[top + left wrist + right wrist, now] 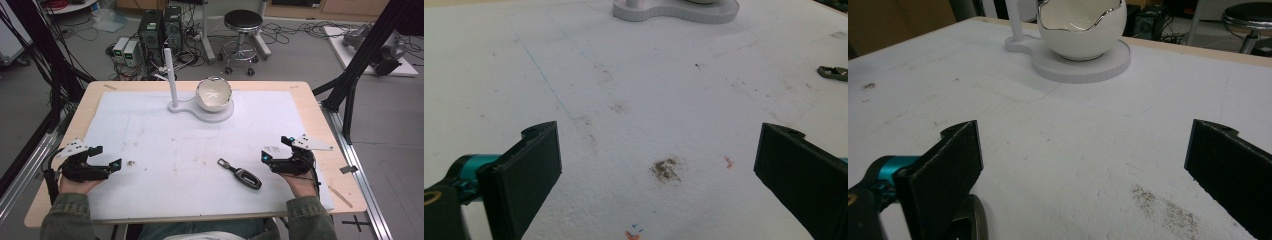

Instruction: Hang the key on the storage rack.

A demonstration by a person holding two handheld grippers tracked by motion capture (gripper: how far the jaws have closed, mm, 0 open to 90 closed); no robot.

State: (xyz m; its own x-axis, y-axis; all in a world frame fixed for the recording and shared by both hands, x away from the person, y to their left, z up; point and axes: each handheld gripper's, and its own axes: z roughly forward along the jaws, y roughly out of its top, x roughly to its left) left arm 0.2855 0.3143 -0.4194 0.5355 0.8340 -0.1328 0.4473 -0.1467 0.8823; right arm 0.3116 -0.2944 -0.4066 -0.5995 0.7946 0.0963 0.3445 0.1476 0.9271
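A black key fob (247,177) with a metal clip (223,163) lies on the white mat, just left of my right gripper (275,148). That gripper rests near the mat's right edge, open, with only bare mat between its jaws (1083,160). A dark rounded edge (972,220) shows under its left jaw; what it is I cannot tell. My left gripper (106,156) sits near the front left, also open and holding nothing (656,165). The metal clip (833,72) appears far right in the left gripper view.
A white egg-shaped bowl (214,93) (1082,27) stands on a white base (220,114) (1083,67) with an upright post (170,75) at the back centre of the mat. A dirty smudge (666,169) marks the mat. Wooden table edges (325,125) frame the mat.
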